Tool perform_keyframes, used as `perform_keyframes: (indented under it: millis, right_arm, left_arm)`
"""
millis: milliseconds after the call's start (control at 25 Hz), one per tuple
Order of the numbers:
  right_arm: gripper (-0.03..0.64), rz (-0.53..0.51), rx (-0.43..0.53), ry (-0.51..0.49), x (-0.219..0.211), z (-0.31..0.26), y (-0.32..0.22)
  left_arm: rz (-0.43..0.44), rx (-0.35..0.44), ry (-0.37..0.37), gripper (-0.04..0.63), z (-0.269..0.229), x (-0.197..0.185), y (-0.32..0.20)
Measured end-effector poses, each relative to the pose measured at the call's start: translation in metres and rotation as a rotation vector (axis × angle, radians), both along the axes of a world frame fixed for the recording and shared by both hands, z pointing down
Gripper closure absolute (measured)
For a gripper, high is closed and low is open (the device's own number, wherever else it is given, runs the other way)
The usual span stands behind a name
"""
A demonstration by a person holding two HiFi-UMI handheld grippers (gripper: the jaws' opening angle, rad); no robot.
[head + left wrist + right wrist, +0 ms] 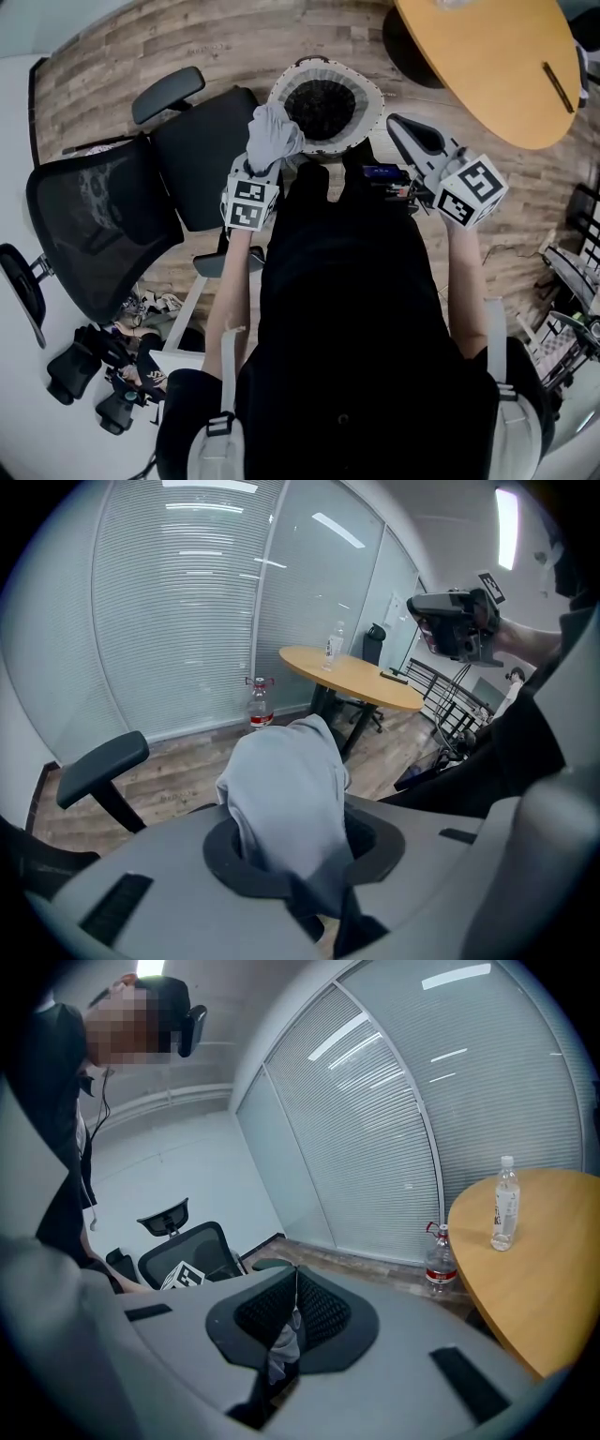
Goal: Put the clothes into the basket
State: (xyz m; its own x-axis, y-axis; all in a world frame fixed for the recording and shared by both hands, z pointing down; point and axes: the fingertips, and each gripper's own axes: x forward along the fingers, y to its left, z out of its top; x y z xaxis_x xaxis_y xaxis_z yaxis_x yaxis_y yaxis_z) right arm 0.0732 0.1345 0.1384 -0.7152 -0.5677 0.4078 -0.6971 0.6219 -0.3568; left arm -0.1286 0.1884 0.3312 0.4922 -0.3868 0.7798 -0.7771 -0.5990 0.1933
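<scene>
The wood-plank floor (pixel 122 56) carries no writing. At 9 o'clock in the head view stands a black office chair (pixel 103 225) with a mesh back and padded armrests. At 1 o'clock is a round counter (pixel 487 66) with a smooth, yellow-brown wood top. At 12 o'clock sits the round basket (pixel 377 108), its pale rim ribbed and its inside dark.

The soft, matte light-grey garment (pixel 274 131) hangs bunched at the basket's 8 o'clock rim, not inside it. The left tool (pixel 262 164) is clamped on this cloth, which bulges up between its grey plastic jaws. The right tool (pixel 401 127), at the basket's 4 o'clock, has its mesh-textured pads pressed together in a narrow line. Each tool bears a cube of black-and-white square markers.

A clear plastic bottle (pixel 505 1206) stands on the counter. A red-labelled bottle (pixel 438 1262) stands on the floor beside it, its print too small to read.
</scene>
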Motion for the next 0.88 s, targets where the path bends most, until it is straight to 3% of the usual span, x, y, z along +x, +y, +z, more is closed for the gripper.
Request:
perform_keyframes:
  millis: [400,880]
  right_arm:
    - [0.600,-0.115,-0.037,-0.033,0.030,0.011,-0.028]
    - [0.600,-0.298,-0.110,-0.033,0.052,0.039,-0.046]
  left_arm:
    - [-0.093,-0.016,-0.024,0.483,0.005,0.047,-0.024]
    - [-0.163,-0.109,-0.033,0.483,0.050,0.113,-0.048]
